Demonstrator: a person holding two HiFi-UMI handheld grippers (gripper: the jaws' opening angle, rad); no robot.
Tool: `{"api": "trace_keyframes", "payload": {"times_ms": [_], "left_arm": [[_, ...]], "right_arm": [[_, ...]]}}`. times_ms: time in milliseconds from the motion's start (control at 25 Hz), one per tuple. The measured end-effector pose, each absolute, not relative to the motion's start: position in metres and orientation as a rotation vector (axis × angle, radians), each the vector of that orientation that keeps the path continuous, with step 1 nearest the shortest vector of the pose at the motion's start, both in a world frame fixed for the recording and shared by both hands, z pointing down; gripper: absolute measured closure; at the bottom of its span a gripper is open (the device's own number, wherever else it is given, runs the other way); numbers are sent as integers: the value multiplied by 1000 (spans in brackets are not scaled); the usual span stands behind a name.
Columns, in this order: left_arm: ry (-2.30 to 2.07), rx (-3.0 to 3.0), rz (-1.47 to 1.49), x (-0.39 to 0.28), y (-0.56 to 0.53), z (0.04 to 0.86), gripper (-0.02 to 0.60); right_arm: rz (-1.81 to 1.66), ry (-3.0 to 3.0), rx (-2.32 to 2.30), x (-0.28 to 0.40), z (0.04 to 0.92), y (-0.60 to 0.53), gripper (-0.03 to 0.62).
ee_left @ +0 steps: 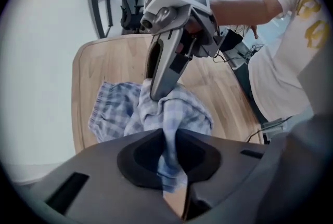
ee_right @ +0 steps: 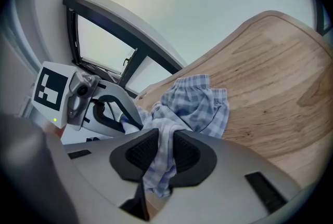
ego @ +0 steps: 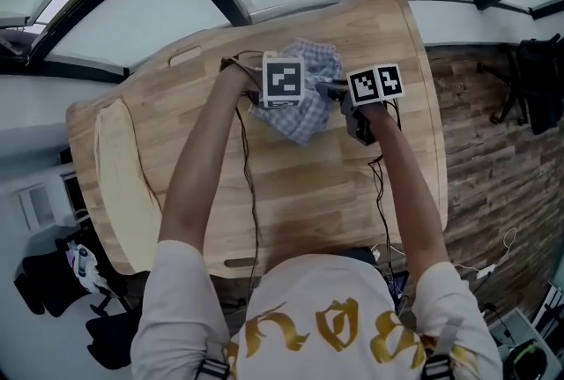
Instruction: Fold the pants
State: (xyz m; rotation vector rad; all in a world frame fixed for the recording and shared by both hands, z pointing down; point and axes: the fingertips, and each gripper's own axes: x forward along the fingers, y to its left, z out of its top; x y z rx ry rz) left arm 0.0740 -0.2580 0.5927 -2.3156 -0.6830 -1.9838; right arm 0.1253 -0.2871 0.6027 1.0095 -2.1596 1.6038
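Head view: the pants [ego: 304,109] lie bunched at the far end of the table [ego: 291,193], between your left gripper [ego: 280,96] and right gripper [ego: 333,91]. No long axis can be read from the heap. Left gripper view: your jaws pinch a raised fold of the checked cloth, and a flatter part spreads toward the table's left edge. Right gripper view: your jaws likewise pinch a fold, just beside the left gripper's tip.
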Motion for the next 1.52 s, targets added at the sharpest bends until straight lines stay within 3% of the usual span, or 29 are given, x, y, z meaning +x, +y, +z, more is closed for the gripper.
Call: {"api": "trace_keyframes", "payload": {"times_ms": [240,560,800,840,920,960,1240,1520], "left_arm": [[-755,-2404,-1997,77,-255,564,523],[-825,-2525,-1922,89,-254,516,525],[-814,-2549,-1918,91,-265,513,526],[-819,-2540,-1928,90,-265,515,526],[-828,-2537,-1936,88,-265,519,526],[-830,-2544,-1933,88,-265,520,526],[-800,-2594,-1906,92,-270,518,526],[-795,-2616,-1904,88,-268,519,526]], "right_arm": [[1523,-2327,795,126,567,-270,437],[1397,-2521,598,140,512,-265,419],[1338,-2666,517,165,481,-266,368],[1342,-2685,536,173,480,-272,392],[1358,-2693,614,186,485,-295,541],[1357,-2683,663,188,493,-310,560],[1277,-2483,703,148,570,-376,571],[1225,-2225,454,109,631,-329,572]]}}
